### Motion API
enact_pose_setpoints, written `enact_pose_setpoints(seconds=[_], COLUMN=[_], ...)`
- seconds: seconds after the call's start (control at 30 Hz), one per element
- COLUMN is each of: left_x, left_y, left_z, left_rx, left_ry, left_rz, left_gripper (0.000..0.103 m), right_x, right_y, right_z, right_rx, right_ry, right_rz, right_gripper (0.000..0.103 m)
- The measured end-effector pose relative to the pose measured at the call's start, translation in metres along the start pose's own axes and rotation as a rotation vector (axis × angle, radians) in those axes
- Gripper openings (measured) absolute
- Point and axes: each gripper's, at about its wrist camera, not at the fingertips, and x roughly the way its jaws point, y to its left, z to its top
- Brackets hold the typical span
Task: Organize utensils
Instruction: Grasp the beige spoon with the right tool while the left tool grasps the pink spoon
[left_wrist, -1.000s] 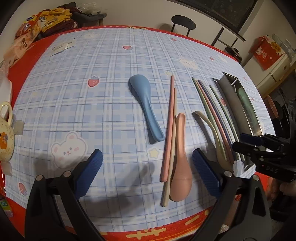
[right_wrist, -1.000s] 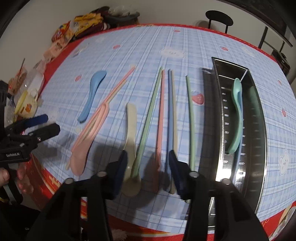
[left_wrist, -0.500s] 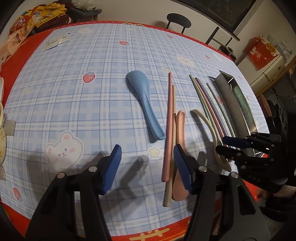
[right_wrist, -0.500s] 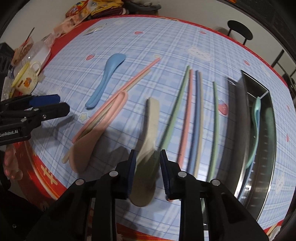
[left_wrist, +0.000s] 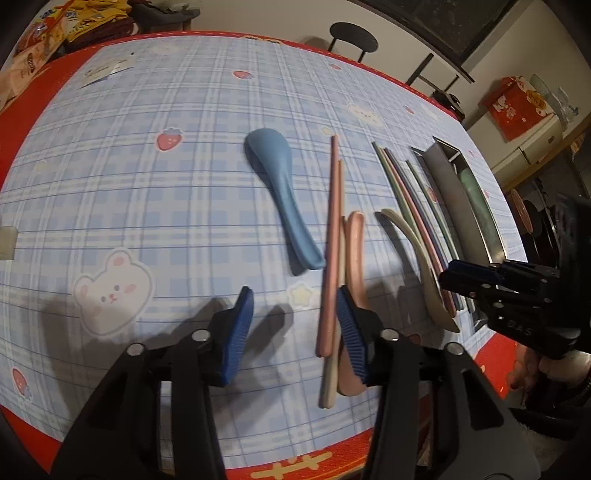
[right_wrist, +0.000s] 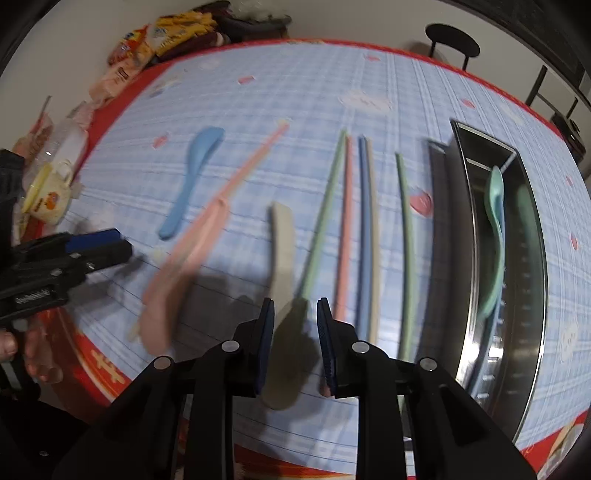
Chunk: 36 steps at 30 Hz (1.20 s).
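1. while pointing down over the near edge of the checked tablecloth (left_wrist: 147, 203), having just been closing the right gripper (right_wrist: 294, 314) to a narrow gap, with the bowl of the beige spoon (right_wrist: 282, 240) lying between the pads; not clearly pressing on it, the view being blurred there.
2. having just been closing the left gripper (left_wrist: 294, 299) too, now standing about half wide, with the near end of a pink chopstick (left_wrist: 332, 221) inside the gap just beside the right pad, and touching nothing visibly.
3. lying under that right pad: the pink spoon (left_wrist: 354, 251), side by side with the pink chopstick and a beige chopstick (left_wrist: 327, 391).
4. resting a little farther out and to the left: the blue spoon (left_wrist: 280, 184), bowl pointing away, apart from the rest.
5. lying loose between the beige spoon and the metal tray (right_wrist: 539, 258): five chopsticks (right_wrist: 364, 221), roughly parallel.
6. sitting inside the tray at the right: a teal spoon (right_wrist: 496, 229).
7. standing by the left edge: a yellow mug (right_wrist: 48, 195).
8. piling up at the far left corner: snack bags (right_wrist: 162, 33); standing beyond the far edge: a dark chair (left_wrist: 352, 35).
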Motion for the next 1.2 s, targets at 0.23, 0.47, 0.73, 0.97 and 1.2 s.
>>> enact_pose_setpoints(seconds=[0.23,0.47,0.73,0.97,1.2], left_x=[0.004,0.009,0.019,0.022,0.028], left_y=[-0.026,-0.040,-0.054,-0.057,-0.050], left_z=[-0.003,-0.009,-0.019,-0.021,-0.021], left_rx=[0.099,0.145,0.177,0.195,0.160], left_ry=[0.018,0.048,0.089,0.106,0.120], left_rz=[-0.062,-0.093,-0.108,-0.072,-0.093], left_gripper=[0.022,0.022,0.022,0.024,0.030], right_x=[0.010,0.010,0.008,0.007,0.013], right_y=[0.015,0.019,0.024,0.030,0.030], right_z=[-0.006,-0.006,-0.008,-0.009,-0.008], right_rx=[-0.073,-0.064,-0.082,-0.094,-0.075], right_ry=[0.033,0.018,0.004,0.003,0.012], right_rz=[0.026,0.056,0.103,0.134,0.173], right_gripper=[0.012,0.013,0.013,0.013,0.013])
